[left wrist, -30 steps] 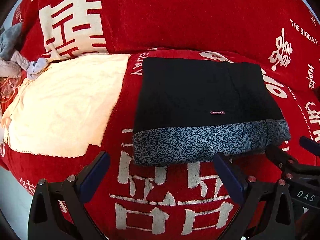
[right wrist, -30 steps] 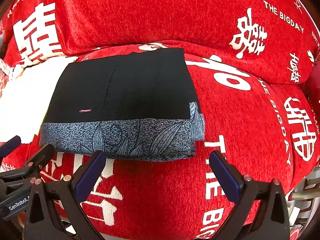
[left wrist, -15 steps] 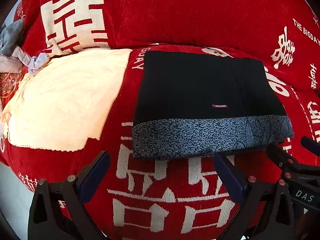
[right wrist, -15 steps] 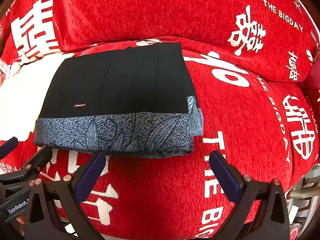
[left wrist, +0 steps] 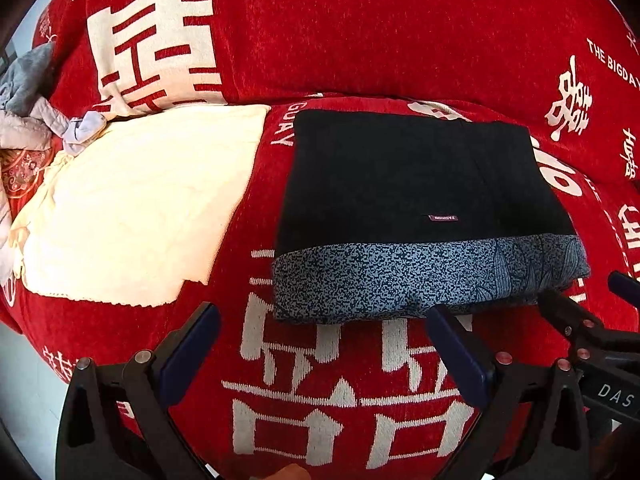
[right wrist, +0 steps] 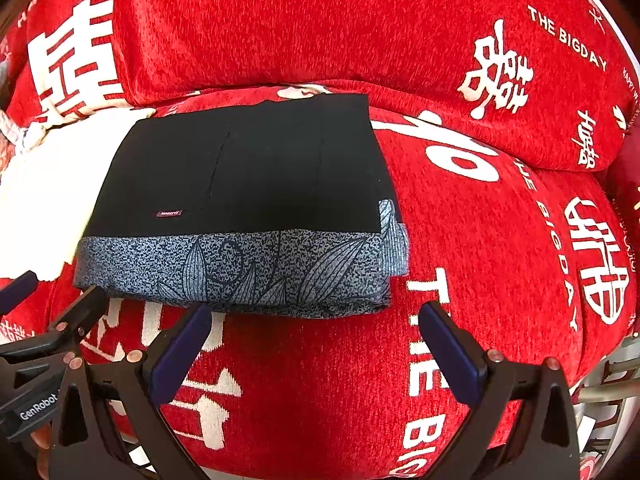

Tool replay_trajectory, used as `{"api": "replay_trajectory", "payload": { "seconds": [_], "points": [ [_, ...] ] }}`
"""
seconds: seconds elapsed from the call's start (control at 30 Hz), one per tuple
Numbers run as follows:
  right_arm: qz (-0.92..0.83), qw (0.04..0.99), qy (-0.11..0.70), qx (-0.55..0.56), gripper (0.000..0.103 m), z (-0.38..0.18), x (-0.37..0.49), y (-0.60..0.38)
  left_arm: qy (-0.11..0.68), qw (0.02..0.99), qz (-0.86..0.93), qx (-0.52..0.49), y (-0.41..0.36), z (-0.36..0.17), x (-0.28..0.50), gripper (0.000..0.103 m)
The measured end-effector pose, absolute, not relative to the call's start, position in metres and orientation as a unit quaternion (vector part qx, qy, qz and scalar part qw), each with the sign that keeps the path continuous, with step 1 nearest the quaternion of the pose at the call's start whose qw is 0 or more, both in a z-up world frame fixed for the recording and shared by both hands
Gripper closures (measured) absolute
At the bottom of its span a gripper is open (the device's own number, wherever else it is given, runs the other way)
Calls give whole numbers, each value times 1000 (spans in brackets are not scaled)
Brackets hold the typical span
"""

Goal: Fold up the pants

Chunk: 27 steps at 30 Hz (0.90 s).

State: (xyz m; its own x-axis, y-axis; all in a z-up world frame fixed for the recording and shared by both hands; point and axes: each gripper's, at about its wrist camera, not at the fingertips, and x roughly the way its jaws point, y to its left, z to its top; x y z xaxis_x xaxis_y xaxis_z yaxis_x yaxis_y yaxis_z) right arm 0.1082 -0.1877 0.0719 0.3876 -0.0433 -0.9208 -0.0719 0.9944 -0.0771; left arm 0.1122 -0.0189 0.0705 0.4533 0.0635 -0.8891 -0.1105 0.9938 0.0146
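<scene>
The pants [left wrist: 416,208] lie folded into a flat rectangle on the red sofa seat [left wrist: 328,380], black on top with a grey-blue leaf-print band along the near edge [right wrist: 240,272]. A small label sits on the black part. My left gripper [left wrist: 320,344] stands open just in front of the pants' near edge, nothing between its fingers. My right gripper [right wrist: 312,340] is open too, just short of the printed band and holding nothing. Each gripper shows at the edge of the other's view.
A cream cloth [left wrist: 132,208] lies on the seat left of the pants. Grey and patterned fabric [left wrist: 28,92] is bunched at the far left. The red back cushion [right wrist: 320,20] with white characters rises behind. The seat's front edge is just below the grippers.
Both grippers have drawn back and slightly up from the folded pants, which now sit a little lower in both views. The pants themselves have not moved.
</scene>
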Motion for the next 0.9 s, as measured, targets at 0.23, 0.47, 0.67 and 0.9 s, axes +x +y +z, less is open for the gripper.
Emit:
{"api": "replay_trajectory", "payload": {
  "seconds": [0.23, 0.47, 0.67, 0.9],
  "points": [
    [12, 833, 551, -52, 0, 74, 106, -187, 521, 851, 51, -31, -17, 72, 111, 0],
    [10, 833, 550, -50, 0, 74, 103, -186, 522, 851, 52, -32, -17, 73, 109, 0],
    [9, 833, 551, -47, 0, 75, 101, -185, 525, 849, 49, -33, -17, 72, 108, 0],
    [11, 834, 550, -45, 0, 76, 99, -186, 525, 849, 49, -34, -17, 73, 106, 0]
  ]
}}
